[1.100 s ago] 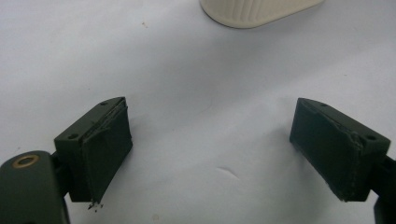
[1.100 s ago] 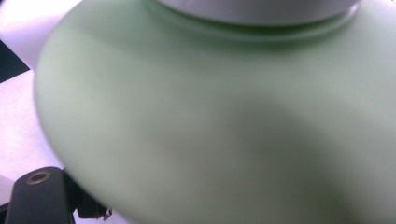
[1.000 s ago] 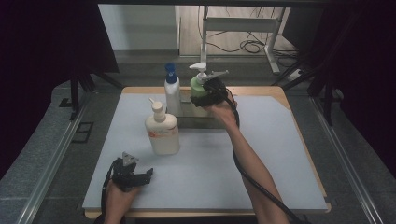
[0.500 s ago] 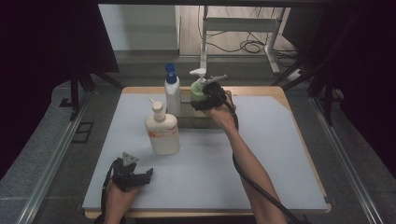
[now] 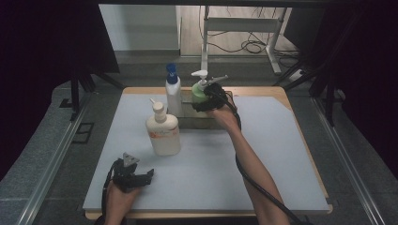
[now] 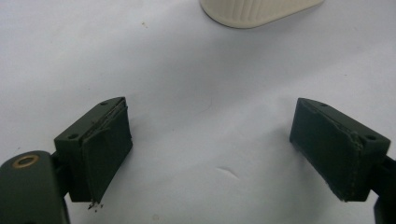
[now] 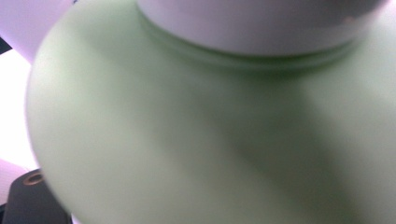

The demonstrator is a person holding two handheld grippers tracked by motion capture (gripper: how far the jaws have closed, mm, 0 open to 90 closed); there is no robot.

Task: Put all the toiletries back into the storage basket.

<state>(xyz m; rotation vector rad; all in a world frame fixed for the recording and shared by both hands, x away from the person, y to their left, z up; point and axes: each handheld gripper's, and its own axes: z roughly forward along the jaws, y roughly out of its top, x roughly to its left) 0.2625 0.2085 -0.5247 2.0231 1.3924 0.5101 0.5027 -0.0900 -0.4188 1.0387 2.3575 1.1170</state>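
**Green bottle gripped at the back of the table**

Green bottle (image 5: 199,92) with a white pump stood at the far middle of the table (image 5: 281,154), beside a white bottle with a blue cap (image 5: 172,91). The right gripper (image 5: 205,100) was clamped around its shoulder; up close its green body (image 7: 210,140) pressed right against that gripper's camera. A cream bottle (image 5: 163,131) stood nearer. The left gripper (image 5: 137,178) rested near the front edge, its jaws wide apart over bare tabletop.

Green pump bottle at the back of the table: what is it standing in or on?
The green pump bottle stands in a low dark tray beside the blue-capped bottle. Its base is hidden by the right gripper and the tray wall.
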